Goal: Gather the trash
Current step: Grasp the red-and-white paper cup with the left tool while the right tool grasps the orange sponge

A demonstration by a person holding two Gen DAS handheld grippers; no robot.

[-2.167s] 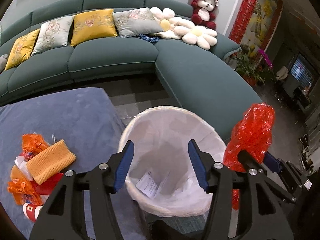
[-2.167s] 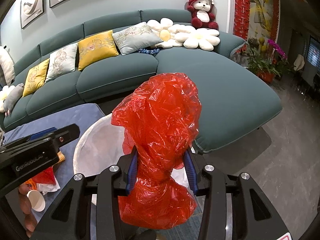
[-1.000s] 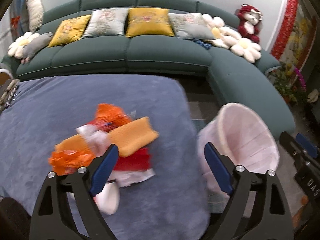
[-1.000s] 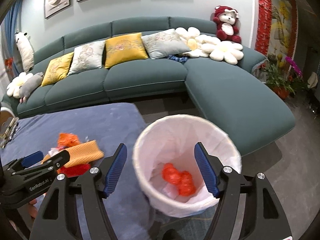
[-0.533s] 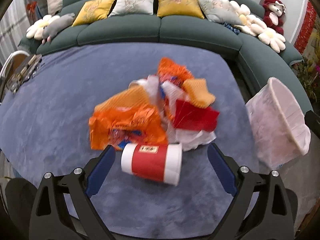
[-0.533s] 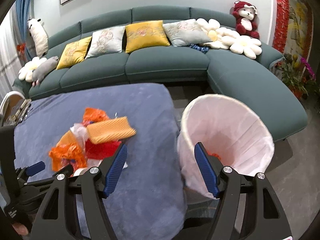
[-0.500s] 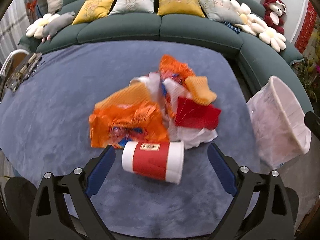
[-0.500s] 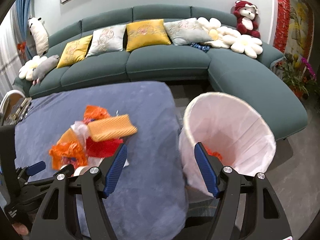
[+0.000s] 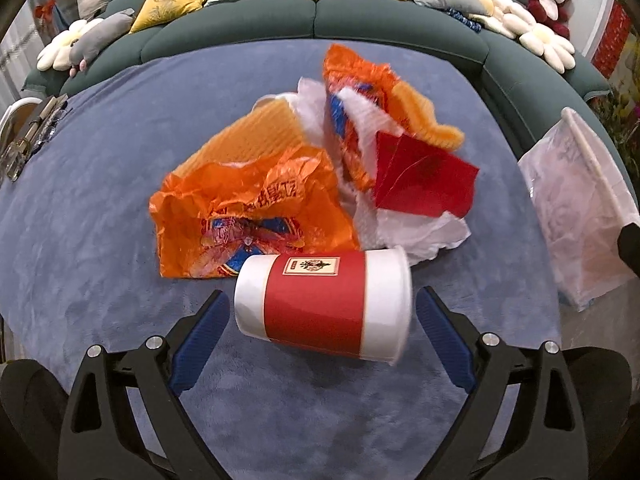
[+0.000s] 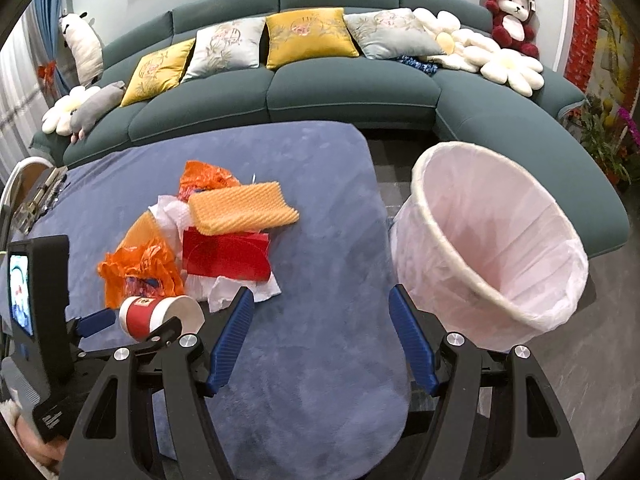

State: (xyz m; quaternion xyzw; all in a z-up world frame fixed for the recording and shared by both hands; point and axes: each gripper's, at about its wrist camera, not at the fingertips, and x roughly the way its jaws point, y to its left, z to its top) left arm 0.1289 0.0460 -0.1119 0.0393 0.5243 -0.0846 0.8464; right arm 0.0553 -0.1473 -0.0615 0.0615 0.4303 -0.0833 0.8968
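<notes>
Red paper cup (image 9: 323, 304) now lies between the wide-open left gripper (image 9: 320, 336), near the trash pile. The right gripper (image 10: 320, 344), open and empty, has left the bin (image 10: 492, 248).

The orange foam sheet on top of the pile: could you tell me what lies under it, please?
Under the orange foam sheet show white paper, a red envelope and, at its far edge, an orange wrapper. Anything beneath its middle is covered and cannot be seen.
</notes>
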